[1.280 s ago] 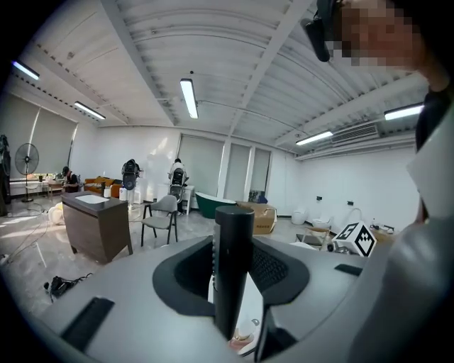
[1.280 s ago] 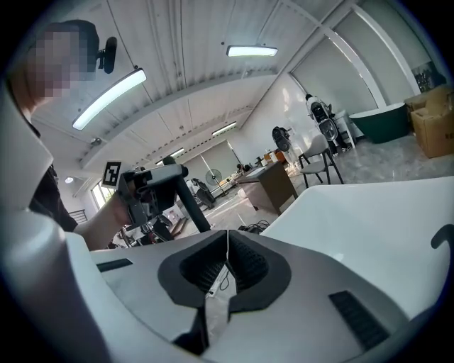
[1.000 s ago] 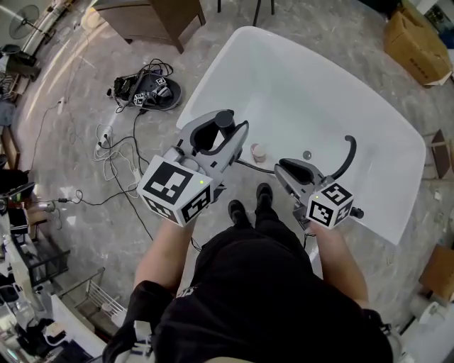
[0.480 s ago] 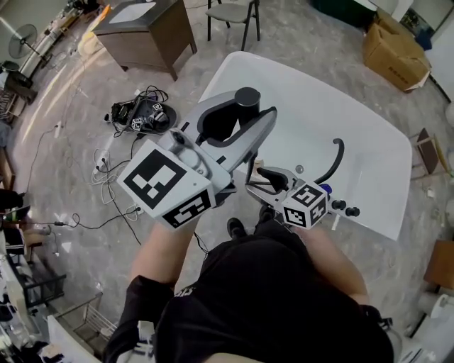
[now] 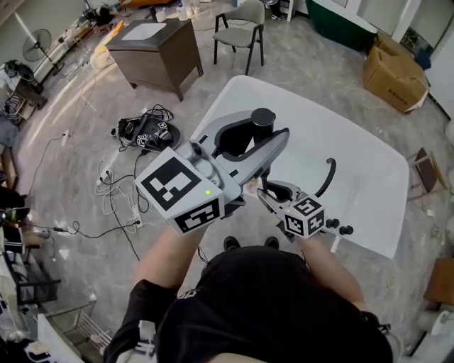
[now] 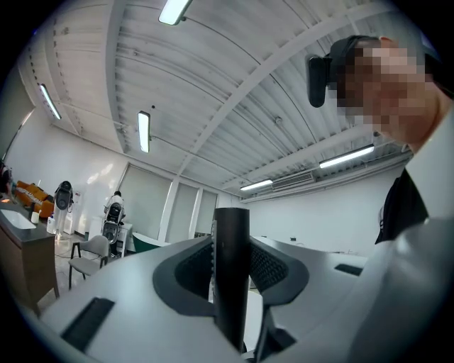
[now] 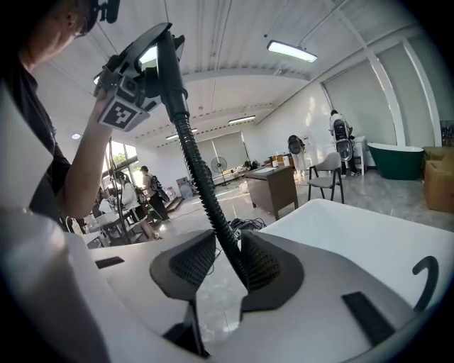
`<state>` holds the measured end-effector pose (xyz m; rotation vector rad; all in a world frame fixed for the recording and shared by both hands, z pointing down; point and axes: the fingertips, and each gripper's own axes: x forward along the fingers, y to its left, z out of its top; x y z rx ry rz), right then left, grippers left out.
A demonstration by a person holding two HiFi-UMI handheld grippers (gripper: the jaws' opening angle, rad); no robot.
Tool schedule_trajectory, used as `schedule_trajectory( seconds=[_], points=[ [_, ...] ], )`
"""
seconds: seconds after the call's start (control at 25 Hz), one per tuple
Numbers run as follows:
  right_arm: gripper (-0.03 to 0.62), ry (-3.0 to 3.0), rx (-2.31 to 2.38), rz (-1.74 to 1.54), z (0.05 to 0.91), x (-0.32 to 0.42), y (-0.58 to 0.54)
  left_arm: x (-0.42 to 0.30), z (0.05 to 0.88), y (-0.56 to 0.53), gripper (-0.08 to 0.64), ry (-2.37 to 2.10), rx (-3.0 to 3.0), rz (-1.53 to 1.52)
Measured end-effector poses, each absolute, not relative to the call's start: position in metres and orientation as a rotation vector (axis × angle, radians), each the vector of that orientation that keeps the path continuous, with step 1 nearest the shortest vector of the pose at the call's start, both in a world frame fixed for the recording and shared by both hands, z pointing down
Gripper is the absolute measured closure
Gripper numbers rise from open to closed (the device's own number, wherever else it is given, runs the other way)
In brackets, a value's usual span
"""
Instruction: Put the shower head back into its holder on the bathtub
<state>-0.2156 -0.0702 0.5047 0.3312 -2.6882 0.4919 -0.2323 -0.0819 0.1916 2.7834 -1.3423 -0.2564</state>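
Note:
My left gripper (image 5: 257,140) is held high over the near rim of the white bathtub (image 5: 355,142), shut on the black handle of the shower head (image 5: 262,118). In the left gripper view the handle (image 6: 232,269) stands upright between the pads. From it the black ribbed hose (image 7: 195,156) hangs down and passes between the jaws of my right gripper (image 7: 225,264). Those jaws are closing: the hose lies against the right pad (image 7: 266,266), with a gap to the left one. The right gripper (image 5: 273,190) sits lower, at the tub's near rim.
A curved black spout (image 5: 328,174) and black knobs (image 5: 340,228) stand on the tub's near rim. On the floor to the left lies a tangle of cables and gear (image 5: 145,131). A wooden cabinet (image 5: 156,49), a chair (image 5: 241,21) and a cardboard box (image 5: 394,67) stand farther off.
The left gripper has risen with the shower head and looms larger. The right gripper has moved left, under the left one, and the hose is between its jaws.

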Motion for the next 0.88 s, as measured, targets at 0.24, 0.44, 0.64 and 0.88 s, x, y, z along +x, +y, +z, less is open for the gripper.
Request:
schedule_trajectory(
  seconds=[0.24, 0.44, 0.64, 0.88],
  points=[
    [0.491, -2.655, 0.489, 0.568, 0.513, -0.14, -0.111, -0.202, 0.212, -0.109, 0.428, -1.345, 2.73, -0.228],
    [0.472, -2.635, 0.628, 0.68, 0.521, -0.094, -0.148, -0.189, 0.249, -0.138, 0.43, -1.374, 2.668, -0.118],
    [0.472, -2.64, 0.725, 0.763, 0.526, -0.058, -0.166, -0.17, 0.299, -0.167, 0.43, -1.377, 2.606, 0.014],
    [0.474, -2.603, 0.781, 0.863, 0.551, -0.024, -0.167, -0.147, 0.377, -0.195, 0.43, -1.314, 2.504, 0.108]
  ],
)
